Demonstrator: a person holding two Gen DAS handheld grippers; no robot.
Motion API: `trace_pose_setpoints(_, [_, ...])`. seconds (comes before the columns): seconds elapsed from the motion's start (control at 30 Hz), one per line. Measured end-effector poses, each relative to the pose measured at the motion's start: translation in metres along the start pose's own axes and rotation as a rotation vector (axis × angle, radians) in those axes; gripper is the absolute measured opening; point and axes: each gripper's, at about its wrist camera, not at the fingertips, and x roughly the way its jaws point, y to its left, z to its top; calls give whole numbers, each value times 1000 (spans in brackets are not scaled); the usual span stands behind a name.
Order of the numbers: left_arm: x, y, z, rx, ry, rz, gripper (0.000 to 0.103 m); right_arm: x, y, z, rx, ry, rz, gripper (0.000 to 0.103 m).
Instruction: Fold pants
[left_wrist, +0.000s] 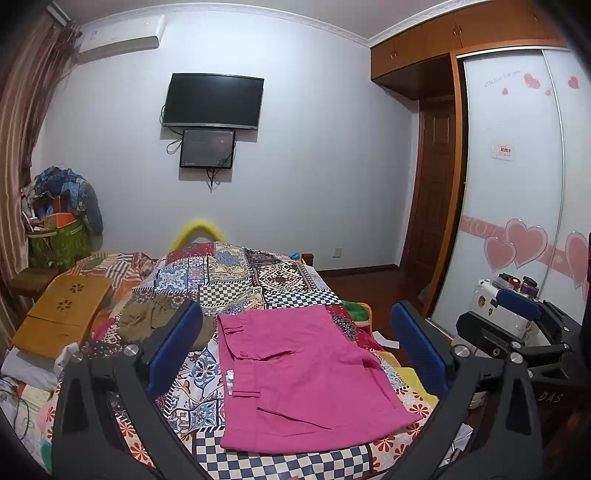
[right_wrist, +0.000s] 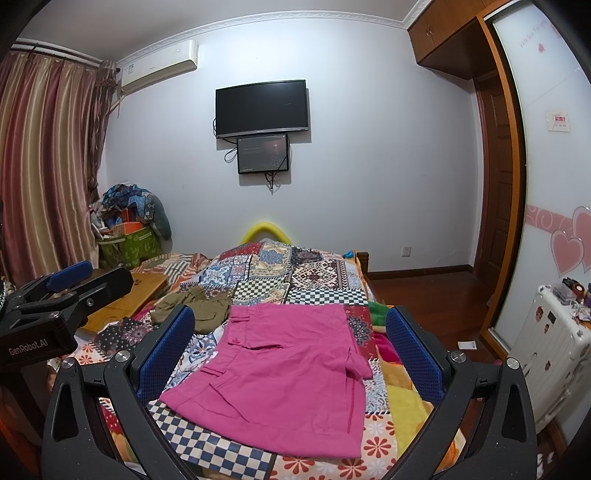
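Pink shorts (left_wrist: 299, 373) lie folded flat on the patchwork bedspread (left_wrist: 236, 273), waistband toward the far wall. In the right wrist view the same pink shorts (right_wrist: 284, 373) fill the middle of the bed (right_wrist: 291, 273). My left gripper (left_wrist: 295, 343) hovers above them, open, with nothing between its blue pads. My right gripper (right_wrist: 290, 343) is also open and empty above the shorts. The right gripper shows at the right edge of the left wrist view (left_wrist: 524, 325), and the left gripper at the left edge of the right wrist view (right_wrist: 70, 280).
Crumpled olive-brown pants (left_wrist: 155, 321) lie left of the pink shorts. A wooden lap tray (left_wrist: 62, 314) rests on the bed's left side. A white suitcase (right_wrist: 550, 350) stands right of the bed by the wardrobe. A green bag (right_wrist: 129, 243) of clutter sits in the far corner.
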Motion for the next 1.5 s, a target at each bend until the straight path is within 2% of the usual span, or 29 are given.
trace_pose_setpoints(0.93, [9,2,-3,27,22,7,103,6,-10,-4,-17,14,-17,103])
trace_pose_setpoints(1.1, [25,15,-8,24,62,23,103,17,-28,-14,-33,54,-78,103])
trace_pose_setpoints(1.2, [44,34,-11,-8,119,15,103,30,-46,-22,-24,103,-115,103])
trace_pose_setpoints(1.3, [66,50,-14,-34,155,38,103,43,-60,-31,-21,153,-143,103])
trace_pose_setpoints(1.37, [84,60,-18,-33,188,71,96,51,-67,-35,-24,183,-158,102])
trace_pose_setpoints(1.4, [93,63,-21,-27,205,86,90,58,-70,-37,-28,204,-162,99])
trace_pose_setpoints(1.5, [122,76,-30,-20,258,116,86,79,-77,-45,-33,265,-153,89])
